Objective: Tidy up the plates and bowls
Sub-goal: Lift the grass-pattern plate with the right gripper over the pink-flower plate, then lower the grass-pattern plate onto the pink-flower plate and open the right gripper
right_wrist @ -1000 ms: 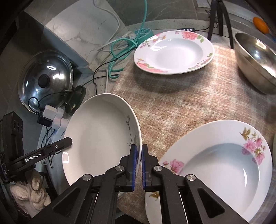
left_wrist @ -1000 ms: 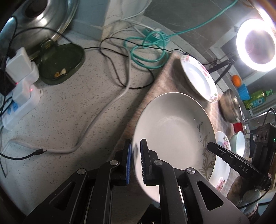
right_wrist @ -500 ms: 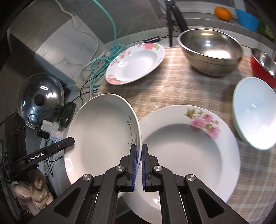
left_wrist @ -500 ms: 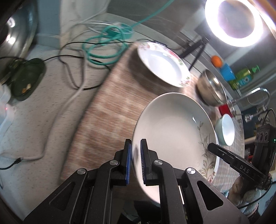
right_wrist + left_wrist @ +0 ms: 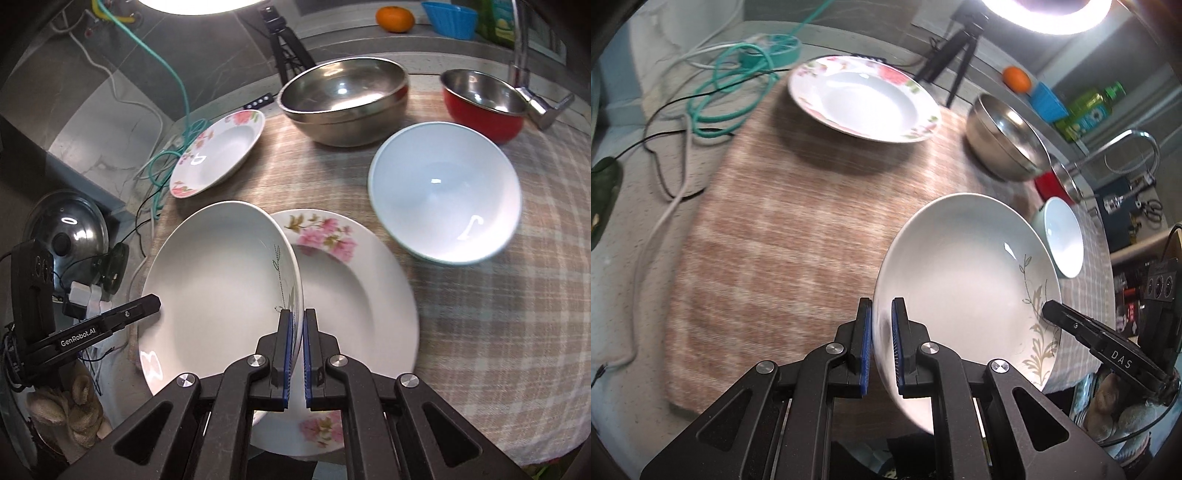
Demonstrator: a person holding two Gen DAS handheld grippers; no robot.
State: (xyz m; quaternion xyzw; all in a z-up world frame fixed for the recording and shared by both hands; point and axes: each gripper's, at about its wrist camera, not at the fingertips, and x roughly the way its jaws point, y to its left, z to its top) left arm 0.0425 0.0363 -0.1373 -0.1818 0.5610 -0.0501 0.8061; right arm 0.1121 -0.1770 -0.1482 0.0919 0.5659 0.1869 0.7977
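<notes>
While both grippers carry the white plate with the grey leaf sprig (image 5: 218,288) between them, the step in hand looks like stacking: the plate hangs tilted over the left part of a pink-flowered plate (image 5: 354,280) that lies flat on the checked cloth (image 5: 517,332) at the near edge of the counter. The left gripper (image 5: 882,343) is clamped on the plate's left rim, its blue pads (image 5: 865,347) pressed on either face with only the china between them. The right gripper (image 5: 296,350) is clenched almost fully on the right rim, just where the leaf pattern runs. Neither is slack; the plate is held from both sides and, as far as I can tell, touches nothing below.

Next, I'd judge, the plate needs to go a little further right until it sits centred over the flowered one, then be levelled and lowered evenly so one rim doesn't knock first. Only then should the jaws let go.

Far left on the cloth lies a second flowered plate (image 5: 221,153). Further back stand a steel bowl (image 5: 343,99) and a red bowl (image 5: 484,107), with a pale blue-white bowl (image 5: 443,192) to the right of the stack, near enough to mind
</notes>
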